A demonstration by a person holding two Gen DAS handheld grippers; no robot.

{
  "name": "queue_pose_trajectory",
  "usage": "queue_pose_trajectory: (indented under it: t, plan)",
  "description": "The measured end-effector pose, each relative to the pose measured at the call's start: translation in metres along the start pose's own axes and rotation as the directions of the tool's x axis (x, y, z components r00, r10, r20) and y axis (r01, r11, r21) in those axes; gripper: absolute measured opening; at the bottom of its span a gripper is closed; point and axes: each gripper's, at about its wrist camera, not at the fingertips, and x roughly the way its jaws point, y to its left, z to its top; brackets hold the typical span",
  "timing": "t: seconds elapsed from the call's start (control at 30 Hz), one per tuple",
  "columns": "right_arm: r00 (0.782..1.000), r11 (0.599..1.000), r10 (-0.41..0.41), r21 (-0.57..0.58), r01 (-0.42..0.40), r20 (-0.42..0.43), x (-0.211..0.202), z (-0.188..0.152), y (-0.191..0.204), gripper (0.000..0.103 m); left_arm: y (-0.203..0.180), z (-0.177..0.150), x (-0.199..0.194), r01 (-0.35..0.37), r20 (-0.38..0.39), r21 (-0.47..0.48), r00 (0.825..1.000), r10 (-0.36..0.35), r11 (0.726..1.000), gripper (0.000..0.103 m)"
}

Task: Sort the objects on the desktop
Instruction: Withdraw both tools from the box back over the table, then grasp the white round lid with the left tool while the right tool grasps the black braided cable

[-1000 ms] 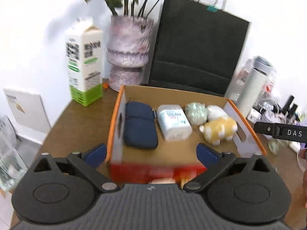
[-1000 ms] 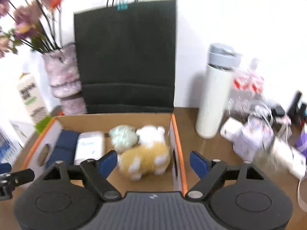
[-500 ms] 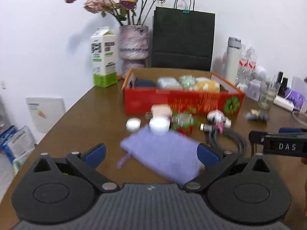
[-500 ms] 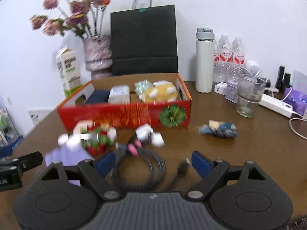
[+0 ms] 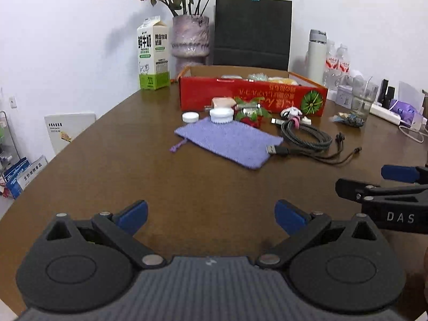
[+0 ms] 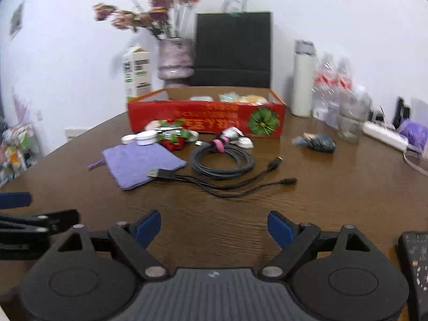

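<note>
A red cardboard box (image 5: 251,99) (image 6: 206,119) stands mid-table with several items inside. In front of it lie a purple cloth pouch (image 5: 227,140) (image 6: 141,164), a coiled black cable (image 5: 305,136) (image 6: 222,160), two white round lids (image 5: 220,113), a red and green trinket (image 5: 248,112) and a small dark bundle (image 5: 350,120) (image 6: 318,143). My left gripper (image 5: 211,214) is open and empty above bare table near the front edge. My right gripper (image 6: 214,227) is open and empty, to the right of the left one.
A milk carton (image 5: 153,53), a vase of dried flowers (image 5: 190,40) and a black paper bag (image 5: 251,29) stand at the back. A white flask (image 5: 317,56), water bottles, a glass (image 5: 363,99) and a power strip (image 6: 385,135) crowd the right side.
Both grippers have pulled back from over the red box to the near side of the table. The box and the loose items now lie far in front.
</note>
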Motion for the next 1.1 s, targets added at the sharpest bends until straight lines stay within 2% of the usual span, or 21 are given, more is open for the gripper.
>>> queue_pose_trajectory:
  t: [0.13, 0.43, 0.57, 0.7, 0.77, 0.8, 0.87, 0.93, 1.03, 1.1]
  plan:
    - [1.0, 0.999, 0.0, -0.037, 0.0, -0.002, 0.0, -0.001, 0.007, 0.087, -0.003, -0.004, 0.001, 0.004, -0.001, 0.02, 1.0, -0.004, 1.0, 0.103]
    - [1.0, 0.999, 0.014, 0.035, -0.013, -0.026, 0.003, -0.001, -0.004, 0.087, 0.0, -0.002, 0.005, 0.012, -0.027, -0.005, 1.0, -0.012, 1.0, 0.103]
    - [0.999, 1.0, 0.012, 0.016, -0.011, -0.038, 0.005, -0.001, -0.003, 0.087, 0.001, 0.004, 0.005, 0.03, 0.001, 0.005, 1.0, -0.03, 1.0, 0.103]
    - [0.999, 1.0, 0.017, 0.018, -0.016, -0.049, 0.009, 0.005, -0.004, 0.087, 0.008, 0.028, 0.013, 0.069, 0.038, -0.009, 0.997, -0.069, 0.998, 0.103]
    - [0.998, 0.999, 0.019, 0.036, -0.018, -0.052, 0.013, 0.014, -0.008, 0.085, 0.012, 0.049, 0.024, 0.089, 0.074, 0.007, 0.993, -0.09, 0.996, 0.103]
    - [0.999, 0.998, 0.029, 0.049, -0.028, -0.027, 0.019, 0.027, -0.013, 0.085, 0.012, 0.06, 0.031, 0.093, 0.094, 0.019, 0.991, -0.094, 0.996, 0.103]
    - [1.0, 0.997, 0.026, 0.067, -0.025, -0.014, 0.03, 0.04, -0.018, 0.084, 0.012, 0.081, 0.05, 0.102, 0.101, 0.047, 0.989, -0.106, 0.994, 0.101]
    - [0.999, 0.994, 0.044, 0.098, -0.042, -0.018, 0.045, 0.053, -0.023, 0.077, 0.01, 0.099, 0.074, 0.122, 0.087, 0.064, 0.988, -0.127, 0.991, 0.098]
    - [0.994, 0.981, 0.106, 0.169, -0.098, -0.04, 0.075, 0.071, -0.026, 0.067, 0.004, 0.117, 0.116, 0.118, 0.044, 0.106, 0.991, -0.123, 0.987, 0.091]
    - [0.992, 0.978, 0.113, 0.181, -0.101, -0.056, 0.096, 0.079, -0.023, 0.062, 0.003, 0.125, 0.143, 0.12, 0.011, 0.101, 0.993, -0.122, 0.988, 0.085]
